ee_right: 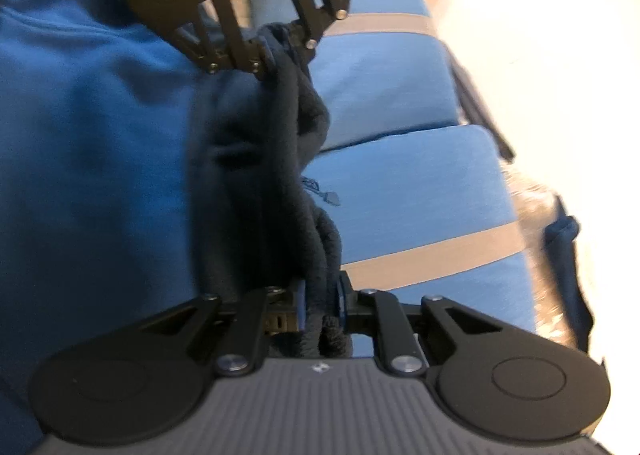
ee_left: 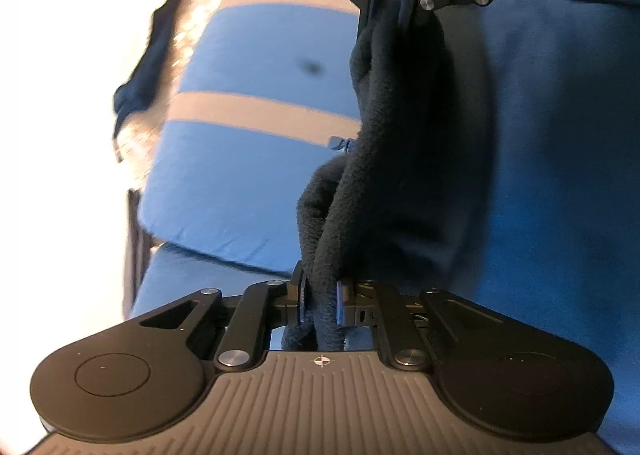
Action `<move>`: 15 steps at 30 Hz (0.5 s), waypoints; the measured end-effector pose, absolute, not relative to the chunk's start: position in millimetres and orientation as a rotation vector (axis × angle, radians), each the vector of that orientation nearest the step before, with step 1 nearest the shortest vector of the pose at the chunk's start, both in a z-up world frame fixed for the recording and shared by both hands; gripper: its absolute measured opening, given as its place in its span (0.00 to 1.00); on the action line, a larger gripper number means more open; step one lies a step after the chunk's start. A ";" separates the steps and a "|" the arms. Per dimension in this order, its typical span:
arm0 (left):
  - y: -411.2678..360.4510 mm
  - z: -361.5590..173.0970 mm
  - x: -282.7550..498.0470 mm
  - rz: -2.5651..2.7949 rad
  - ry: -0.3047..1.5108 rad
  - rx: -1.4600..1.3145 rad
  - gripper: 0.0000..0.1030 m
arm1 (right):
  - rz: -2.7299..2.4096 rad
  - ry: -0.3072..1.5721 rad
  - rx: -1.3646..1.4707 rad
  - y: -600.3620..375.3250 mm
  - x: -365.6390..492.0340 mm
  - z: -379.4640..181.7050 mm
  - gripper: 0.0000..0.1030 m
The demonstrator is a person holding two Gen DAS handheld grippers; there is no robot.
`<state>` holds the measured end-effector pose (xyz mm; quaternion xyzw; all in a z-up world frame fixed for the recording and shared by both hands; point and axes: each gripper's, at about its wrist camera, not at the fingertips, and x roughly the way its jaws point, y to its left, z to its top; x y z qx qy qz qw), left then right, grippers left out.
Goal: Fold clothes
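Both claws, left claw (ee_left: 320,305) and right claw (ee_right: 322,305), pinch one dark fleece garment (ee_left: 400,159).

Nothing you can actually read in either view; no words, brand names or numbers anywhere. Closest thing to a sign is the little crosshair mark (ee_left: 320,361) on the ribbed grey housing of your left tool; there's a matching one (ee_right: 319,367) on the right tool's housing, but it's blurred.

Dark garment (ee_left: 400,159) — fuzzy, matt fleece; blue cushions (ee_left: 256,67) — smooth woven cloth; left gripper (ee_left: 322,303) matt black plastic.
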<state>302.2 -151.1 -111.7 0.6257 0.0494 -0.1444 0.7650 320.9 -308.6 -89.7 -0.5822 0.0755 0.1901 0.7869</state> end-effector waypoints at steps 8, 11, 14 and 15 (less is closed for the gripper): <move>-183.2 -102.5 387.3 -0.196 0.155 1.278 0.12 | 0.331 0.197 -1.109 -311.2 410.6 -73.8 0.13; -189.3 -115.7 414.3 -0.196 0.233 1.251 0.13 | 0.342 0.265 -1.048 -307.6 437.4 -82.2 0.13; -191.8 -131.1 431.2 -0.210 0.306 1.200 0.13 | 0.356 0.334 -0.986 -303.0 461.5 -93.0 0.13; -192.2 -136.4 435.9 -0.216 0.333 1.178 0.15 | 0.362 0.357 -0.967 -301.5 468.4 -96.9 0.13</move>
